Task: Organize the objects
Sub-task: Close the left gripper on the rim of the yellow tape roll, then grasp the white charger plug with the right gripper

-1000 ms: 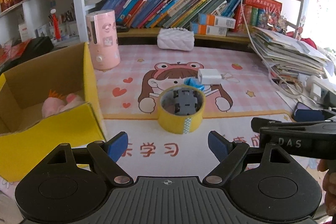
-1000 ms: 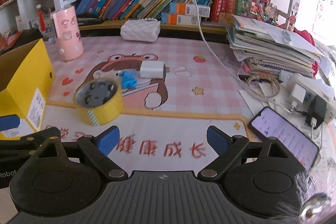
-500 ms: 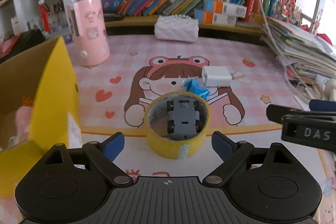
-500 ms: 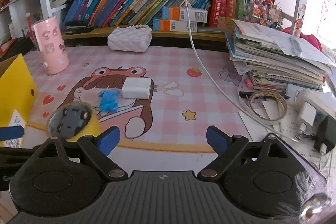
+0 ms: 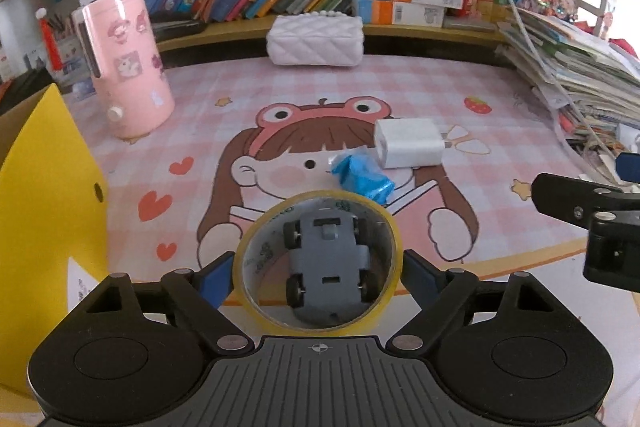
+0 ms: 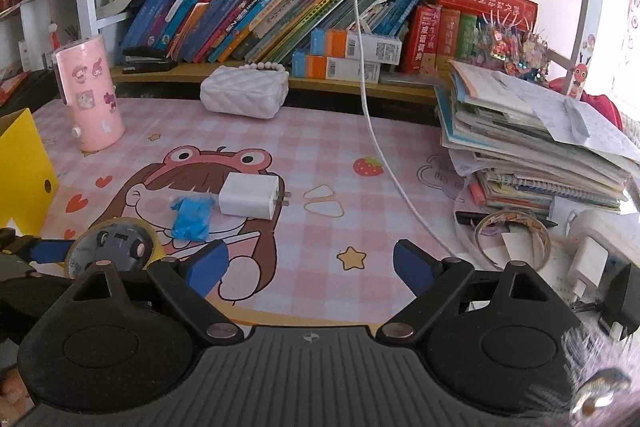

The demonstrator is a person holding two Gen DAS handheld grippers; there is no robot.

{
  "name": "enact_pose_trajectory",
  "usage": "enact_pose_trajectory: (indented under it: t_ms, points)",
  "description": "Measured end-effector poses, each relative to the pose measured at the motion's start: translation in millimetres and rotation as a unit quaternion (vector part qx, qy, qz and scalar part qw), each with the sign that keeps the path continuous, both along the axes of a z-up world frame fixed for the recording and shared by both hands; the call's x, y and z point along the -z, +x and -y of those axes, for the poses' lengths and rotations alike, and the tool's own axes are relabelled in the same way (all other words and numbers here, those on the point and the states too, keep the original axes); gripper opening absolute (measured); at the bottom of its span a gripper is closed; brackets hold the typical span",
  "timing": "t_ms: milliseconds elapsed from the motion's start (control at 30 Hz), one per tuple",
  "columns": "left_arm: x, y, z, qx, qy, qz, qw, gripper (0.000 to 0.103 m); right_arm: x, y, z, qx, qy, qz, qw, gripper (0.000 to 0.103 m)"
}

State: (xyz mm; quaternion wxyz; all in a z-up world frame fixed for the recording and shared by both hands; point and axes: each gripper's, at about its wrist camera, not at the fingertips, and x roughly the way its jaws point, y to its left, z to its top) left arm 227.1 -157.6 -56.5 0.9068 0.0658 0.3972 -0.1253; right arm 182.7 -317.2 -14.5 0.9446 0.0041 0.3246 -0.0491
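Note:
A yellow tape roll (image 5: pixel 256 307) stands on the pink mat with a grey toy car (image 5: pixel 326 263) inside it. My left gripper (image 5: pixel 318 277) is open, its blue pads on either side of the roll, close to it. The roll also shows in the right wrist view (image 6: pixel 82 253). A blue wrapped packet (image 5: pixel 362 177) and a white charger (image 5: pixel 408 143) lie just beyond it. My right gripper (image 6: pixel 310 265) is open and empty over the mat, right of the roll. The yellow cardboard box (image 5: pixel 44 203) stands at the left.
A pink cylinder (image 5: pixel 126 61) and a white quilted purse (image 5: pixel 316 41) stand at the back, below the bookshelf. A stack of papers (image 6: pixel 532 147), a tape ring (image 6: pixel 512 239) and chargers with a cable crowd the right side.
My left gripper has moved forward so the tape roll now sits between its pads. My right gripper has also moved forward over the mat; the phone has dropped out of view.

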Motion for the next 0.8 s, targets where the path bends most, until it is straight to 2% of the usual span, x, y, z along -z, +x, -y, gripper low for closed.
enact_pose_trajectory:
  t_ms: [67,200,500,633,800]
  points:
    - [-5,-4,-2,0.004,-0.013,0.006,0.9999,0.087,1,0,2,0.003,0.001,-0.001,1.0,0.089]
    - [-23,-22,-11,0.012,-0.027,0.043,0.9986,0.087,3,4,3,0.002,0.005,-0.001,1.0,0.089]
    - [-59,-60,-49,-0.032,-0.067,0.076,0.9943,0.087,16,38,-6,-0.029,0.021,0.007,0.999,0.087]
    - [-66,-72,-57,-0.044,-0.065,0.081,0.9936,0.087,30,67,-18,-0.041,0.012,0.011,0.999,0.082]
    - [-65,-85,-62,-0.053,-0.057,0.076,0.9941,0.087,46,107,-21,-0.027,0.026,-0.003,0.999,0.081]
